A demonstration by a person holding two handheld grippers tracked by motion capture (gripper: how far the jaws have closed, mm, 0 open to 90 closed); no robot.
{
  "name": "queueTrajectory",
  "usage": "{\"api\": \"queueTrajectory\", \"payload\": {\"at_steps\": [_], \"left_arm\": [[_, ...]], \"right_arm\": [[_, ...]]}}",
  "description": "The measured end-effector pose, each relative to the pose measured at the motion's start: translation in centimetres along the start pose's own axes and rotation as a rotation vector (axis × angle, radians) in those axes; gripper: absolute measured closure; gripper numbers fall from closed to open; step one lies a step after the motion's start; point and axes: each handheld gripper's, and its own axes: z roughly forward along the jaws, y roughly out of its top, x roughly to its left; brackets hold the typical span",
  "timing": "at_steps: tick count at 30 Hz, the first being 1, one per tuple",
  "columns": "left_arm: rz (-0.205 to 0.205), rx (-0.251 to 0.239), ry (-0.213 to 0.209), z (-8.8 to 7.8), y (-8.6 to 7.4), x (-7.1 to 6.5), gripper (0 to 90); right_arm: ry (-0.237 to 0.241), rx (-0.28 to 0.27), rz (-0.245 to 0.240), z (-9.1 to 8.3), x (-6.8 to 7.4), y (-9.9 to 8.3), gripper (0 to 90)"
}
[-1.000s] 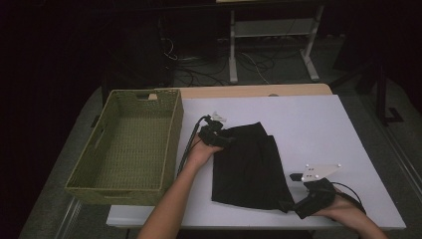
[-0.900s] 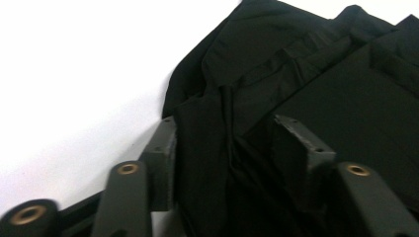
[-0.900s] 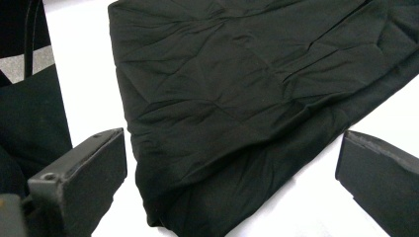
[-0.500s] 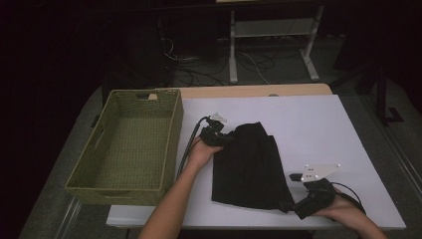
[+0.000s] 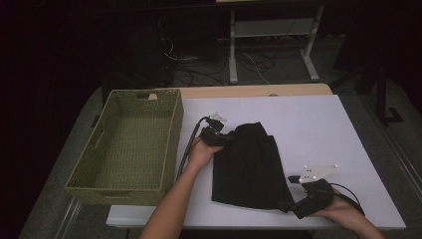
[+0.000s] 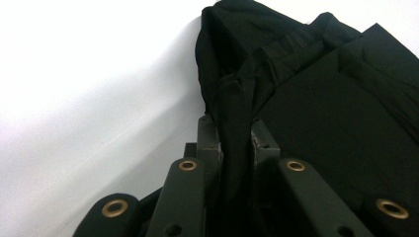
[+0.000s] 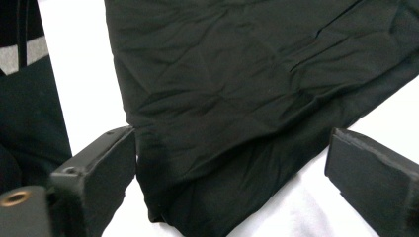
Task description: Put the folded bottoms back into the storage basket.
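Black folded garment (image 5: 249, 167): 1, mid desk.
Green woven basket (image 5: 127, 144): 1, left.
White desk (image 5: 318, 124): 1.
Tools: 2 — left tool (image 5: 226, 138) at garment's far-left corner, right tool (image 5: 284, 204) at near-right corner.
Hands: 2.

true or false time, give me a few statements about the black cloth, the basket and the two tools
1. The left tool is clamped on a bunched edge of the black cloth. True.
2. The right tool is shut tight on the cloth. False: its jaws stand wide apart, with a corner of the cloth lying between them, unpinched.
3. The woven basket holds a folded garment. False: nothing lies in it.
4. The basket sits to the left of the cloth in the high view. True.
5. The cloth is hanging off the front edge of the table. False: it lies flat on the white top.
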Motion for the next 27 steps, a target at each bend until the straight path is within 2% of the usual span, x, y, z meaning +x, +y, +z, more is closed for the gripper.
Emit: {"api": "queueTrajectory", "payload": {"at_steps": [8,12,16,19,27], "left_arm": [[0.008,0.002,0.005,0.0,0.0,-0.1,79.2],[0.006,0.003,0.005,0.0,0.0,-0.1,79.2],[0.002,0.002,0.006,0.0,0.0,-0.1,79.2],[0.001,0.001,0.005,0.0,0.0,-0.1,79.3],[0.001,0.002,0.004,0.0,0.0,-0.1,79.3]], "right_arm": [[-0.007,0.079,-0.035,1.3,0.6,-0.3,7.4],[-0.014,0.086,-0.050,1.4,0.8,-0.4,8.2],[-0.044,0.089,-0.073,1.4,0.9,-0.4,14.3],[-0.061,0.092,-0.093,1.4,1.0,-0.3,21.7],[-0.037,0.077,-0.113,1.2,1.1,0.0,54.8]]}}
